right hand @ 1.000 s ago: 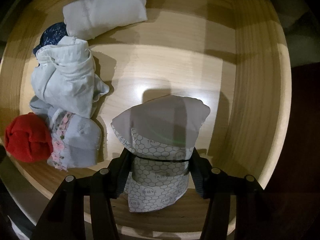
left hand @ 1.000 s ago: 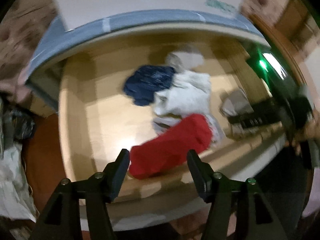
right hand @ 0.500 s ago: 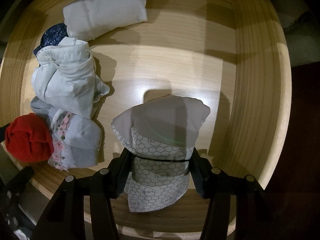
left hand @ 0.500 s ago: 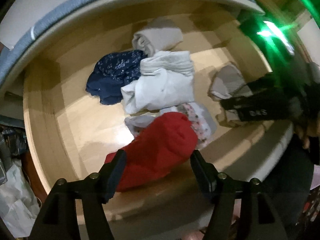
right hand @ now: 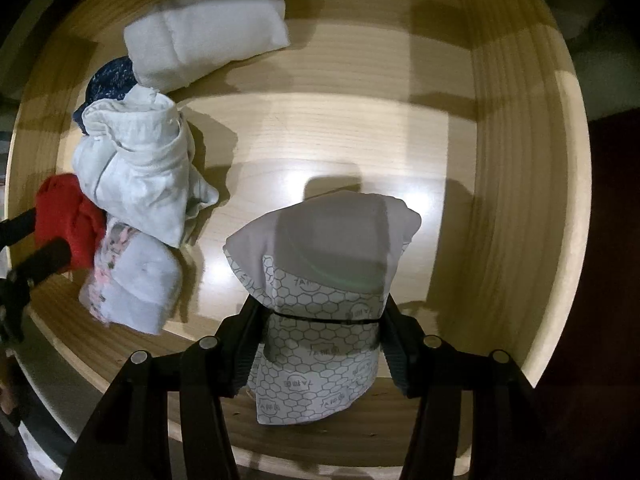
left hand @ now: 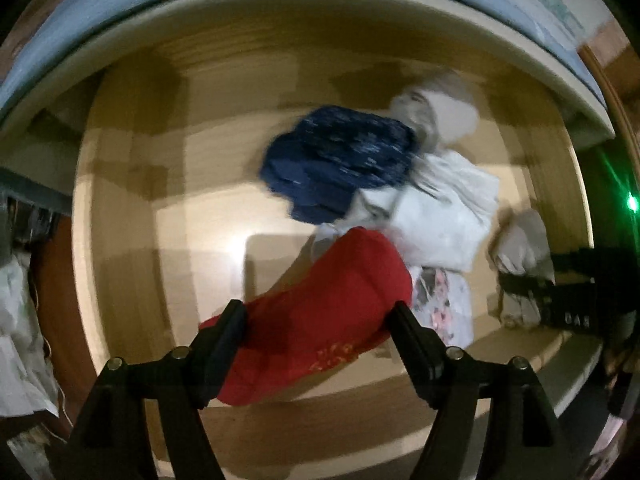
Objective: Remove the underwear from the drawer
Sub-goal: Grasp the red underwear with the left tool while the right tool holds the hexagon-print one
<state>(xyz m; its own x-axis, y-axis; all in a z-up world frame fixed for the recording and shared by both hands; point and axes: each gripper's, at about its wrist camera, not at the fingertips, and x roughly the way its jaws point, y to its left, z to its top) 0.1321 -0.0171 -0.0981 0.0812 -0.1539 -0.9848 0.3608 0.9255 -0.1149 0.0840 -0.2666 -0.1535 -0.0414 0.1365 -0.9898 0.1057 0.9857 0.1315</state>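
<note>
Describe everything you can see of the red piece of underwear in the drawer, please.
The red underwear is a soft, thick-looking cloth, rolled into a long bundle with a faint orange print near one end. It lies on the wooden floor of the drawer, close to the front wall, at the end of the clothes pile. It touches the flowered grey piece beside it. The left gripper is open, its jaws have just been opening, and its fingers stand on either side of the bundle, not visibly pressing it.
</note>
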